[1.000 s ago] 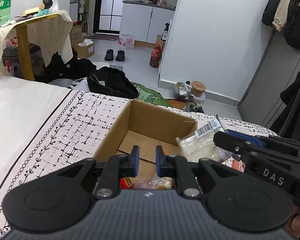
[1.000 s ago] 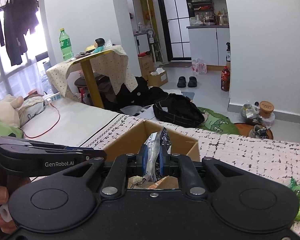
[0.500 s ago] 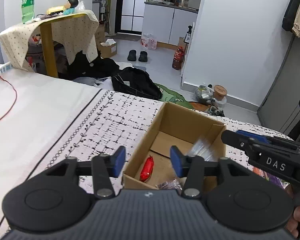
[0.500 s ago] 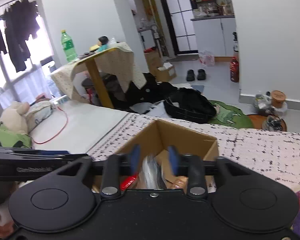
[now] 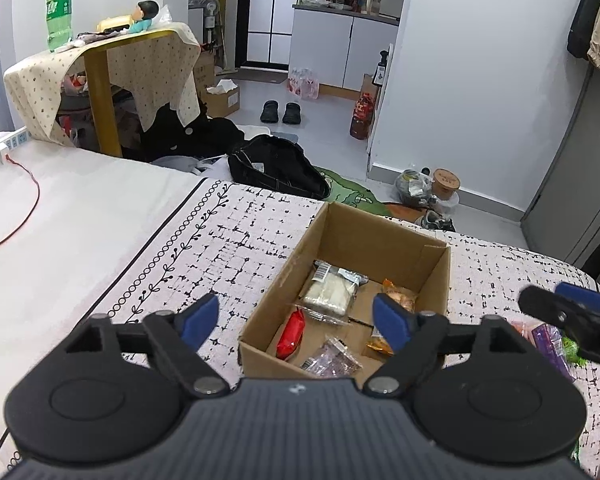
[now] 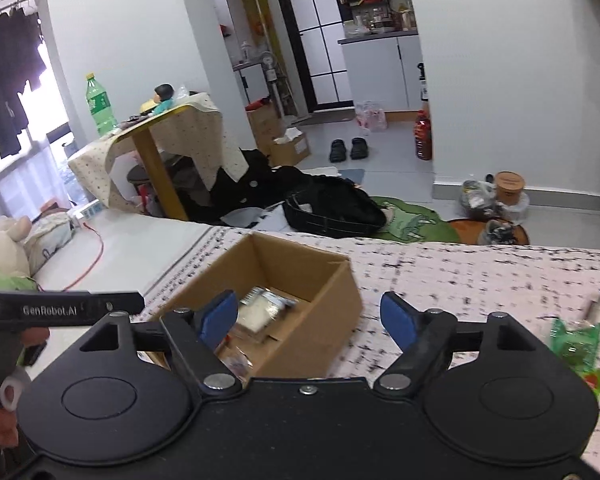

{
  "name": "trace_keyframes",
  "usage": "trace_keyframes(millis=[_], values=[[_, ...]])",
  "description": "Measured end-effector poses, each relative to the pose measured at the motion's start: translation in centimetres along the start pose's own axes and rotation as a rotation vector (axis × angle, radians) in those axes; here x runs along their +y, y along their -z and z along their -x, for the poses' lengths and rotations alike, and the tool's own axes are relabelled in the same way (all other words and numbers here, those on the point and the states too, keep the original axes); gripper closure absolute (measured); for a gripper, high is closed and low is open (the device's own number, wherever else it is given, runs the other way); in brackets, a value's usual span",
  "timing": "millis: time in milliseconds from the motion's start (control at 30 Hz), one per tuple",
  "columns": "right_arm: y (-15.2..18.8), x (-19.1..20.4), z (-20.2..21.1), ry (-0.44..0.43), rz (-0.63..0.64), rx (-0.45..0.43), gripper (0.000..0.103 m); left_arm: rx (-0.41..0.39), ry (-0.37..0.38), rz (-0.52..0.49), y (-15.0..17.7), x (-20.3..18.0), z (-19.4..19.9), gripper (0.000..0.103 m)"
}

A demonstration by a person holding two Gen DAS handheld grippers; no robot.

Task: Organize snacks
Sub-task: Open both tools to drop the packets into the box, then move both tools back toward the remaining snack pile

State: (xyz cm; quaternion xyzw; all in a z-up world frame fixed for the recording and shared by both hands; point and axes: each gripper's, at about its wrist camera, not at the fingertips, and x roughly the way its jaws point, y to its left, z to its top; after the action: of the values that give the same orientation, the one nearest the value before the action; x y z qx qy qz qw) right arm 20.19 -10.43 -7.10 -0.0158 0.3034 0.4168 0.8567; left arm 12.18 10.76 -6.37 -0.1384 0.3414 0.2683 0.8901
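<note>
A patterned bedspread lies under both tools. Ahead of the left gripper sits an open cardboard box, apparently the collecting spot, holding a pale wrapped snack and a red packet. Both sets of jaws have just been opening and stand apart, empty. Right of the right gripper, a green packet waits outside.

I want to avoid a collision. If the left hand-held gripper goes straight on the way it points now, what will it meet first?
Most likely the cardboard box: the left hand-held gripper, jaws open and empty, aims into it, at the red packet and white packet on its floor. Depth is unclear.
</note>
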Motion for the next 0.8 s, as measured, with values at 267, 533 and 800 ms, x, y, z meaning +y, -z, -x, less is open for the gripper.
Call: trace_keyframes(millis=[267,533,800], values=[[1.1,-2.0,1.3,0.065,-0.032,0.017,0.010,-0.014,0.025,-0.022,0.8,-2.1,0.4,0.000],[2.9,-4.3,4.1,0.161,-0.051,-0.025,0.000,0.026,0.099,-0.044,2.2,-4.4,0.0,0.000],[4.9,-6.3,5.9,0.196,-0.075,0.000,0.000,0.031,0.151,-0.068,3.1,-6.9,0.3,0.000]])
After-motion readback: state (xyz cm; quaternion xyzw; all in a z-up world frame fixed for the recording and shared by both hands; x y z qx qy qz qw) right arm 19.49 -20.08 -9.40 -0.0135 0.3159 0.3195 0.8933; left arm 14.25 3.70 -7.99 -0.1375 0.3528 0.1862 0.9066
